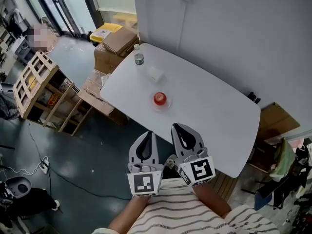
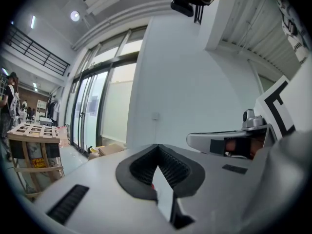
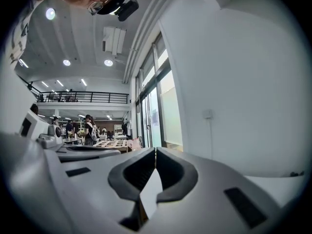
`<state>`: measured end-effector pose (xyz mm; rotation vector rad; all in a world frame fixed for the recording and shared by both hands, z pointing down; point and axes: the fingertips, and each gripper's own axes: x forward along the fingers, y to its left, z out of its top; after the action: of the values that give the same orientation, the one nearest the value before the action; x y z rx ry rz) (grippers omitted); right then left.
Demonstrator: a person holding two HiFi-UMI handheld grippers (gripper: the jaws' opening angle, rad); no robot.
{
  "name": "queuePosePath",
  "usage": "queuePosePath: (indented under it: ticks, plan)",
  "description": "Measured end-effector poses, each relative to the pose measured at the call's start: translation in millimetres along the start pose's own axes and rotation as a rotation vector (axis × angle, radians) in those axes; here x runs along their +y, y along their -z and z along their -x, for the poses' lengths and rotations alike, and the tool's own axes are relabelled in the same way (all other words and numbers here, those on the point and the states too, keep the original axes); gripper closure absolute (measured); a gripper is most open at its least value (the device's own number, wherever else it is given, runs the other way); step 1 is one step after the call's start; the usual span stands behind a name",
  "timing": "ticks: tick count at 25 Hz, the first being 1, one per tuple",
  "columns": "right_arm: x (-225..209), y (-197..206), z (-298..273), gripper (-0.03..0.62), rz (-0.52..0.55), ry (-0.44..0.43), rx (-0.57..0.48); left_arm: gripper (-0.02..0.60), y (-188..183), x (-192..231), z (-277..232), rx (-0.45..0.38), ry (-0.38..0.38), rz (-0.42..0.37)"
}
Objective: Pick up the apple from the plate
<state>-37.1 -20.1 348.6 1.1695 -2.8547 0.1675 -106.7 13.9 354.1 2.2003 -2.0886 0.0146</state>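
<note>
Two grippers, both with jaws pressed fully together and nothing between them: the left gripper (image 1: 147, 136) and right gripper (image 1: 179, 129) sit side by side, pointing level, near the closest edge of the white table (image 1: 214, 116). Each gripper's own view confirms it: left gripper (image 2: 157, 152) closed and empty, right gripper (image 3: 155, 155) likewise. The apple (image 1: 160, 98) sits on its plate (image 1: 152, 105) about mid-table, well apart from both tools; I judge the pick not yet begun. Risks as I see them: if I bring either tool in without opening it first, the closed tips would strike the apple and could roll it off the shallow plate. A round apple could also slip out of a grip taken off-centre. The plate looks light, so a low approach might shove it across the smooth top. Count: one apple, one plate, one water bottle (image 1: 139, 55) at the far corner, one small pale item (image 1: 155, 74) between bottle and plate that I cannot identify, and one table.
</note>
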Motion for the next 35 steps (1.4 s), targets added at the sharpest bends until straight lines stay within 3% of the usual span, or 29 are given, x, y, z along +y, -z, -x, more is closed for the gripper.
queuePosePath:
  ticks: [15,25,35]
  plan:
    - [-68,13,-56,0.58,-0.03,0.021,0.013,0.577,18,11,-90,0.034,-0.009,-0.019]
    - [-86,32,-94,0.58,-0.065,0.098,0.067,0.577,39,30,-135,0.105,0.075,-0.016]
    - [-104,69,-114,0.58,-0.098,0.147,0.136,0.577,86,35,-172,0.191,0.137,-0.031]
